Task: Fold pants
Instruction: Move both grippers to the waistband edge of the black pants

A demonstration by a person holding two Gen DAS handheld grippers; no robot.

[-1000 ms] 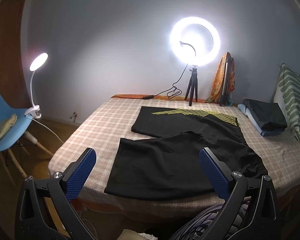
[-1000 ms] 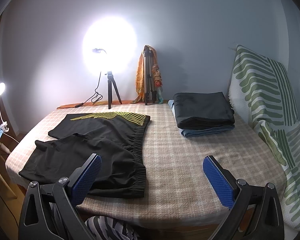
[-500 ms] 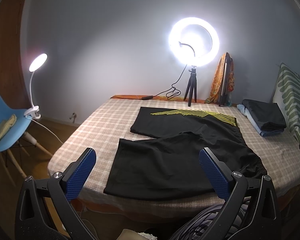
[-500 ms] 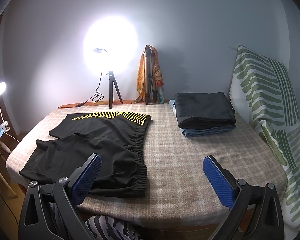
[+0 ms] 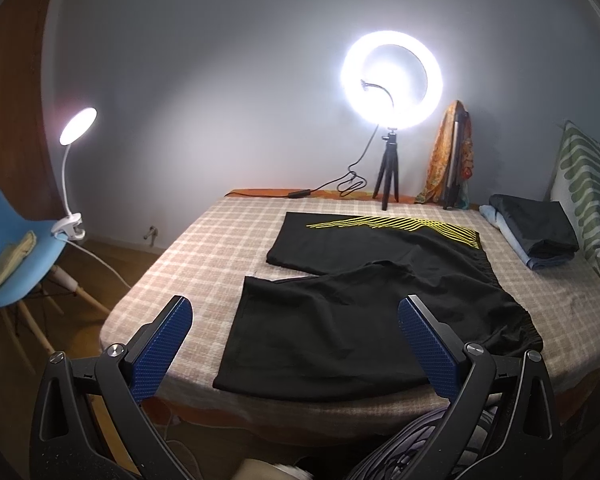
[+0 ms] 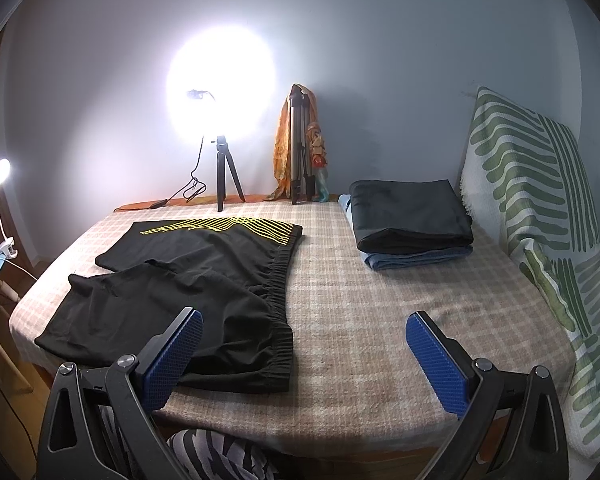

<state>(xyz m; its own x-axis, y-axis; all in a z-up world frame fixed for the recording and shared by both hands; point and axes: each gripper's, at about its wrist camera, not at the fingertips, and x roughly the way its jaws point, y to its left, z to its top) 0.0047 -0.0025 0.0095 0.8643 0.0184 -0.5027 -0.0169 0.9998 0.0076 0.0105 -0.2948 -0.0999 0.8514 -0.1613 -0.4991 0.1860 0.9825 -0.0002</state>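
Observation:
Black shorts (image 5: pixel 364 304) with yellow stripes on the far leg lie spread flat on the checked bed (image 5: pixel 204 248), legs to the left, elastic waistband to the right. They also show in the right wrist view (image 6: pixel 188 292). My left gripper (image 5: pixel 296 344) is open and empty, held above the near bed edge in front of the near leg. My right gripper (image 6: pixel 304 356) is open and empty, held above the near edge by the waistband's near corner (image 6: pixel 276 360).
A stack of folded clothes (image 6: pixel 408 220) lies at the far right of the bed beside a green-striped cushion (image 6: pixel 540 208). A ring light on a tripod (image 5: pixel 392 80) and a scarf-draped tripod (image 6: pixel 300 148) stand by the wall. A blue chair (image 5: pixel 12 248) with a clip lamp stands left.
Both grippers have shifted very slightly; the view of the bed drifts a little. Nothing was taken hold of and the shorts have not moved.

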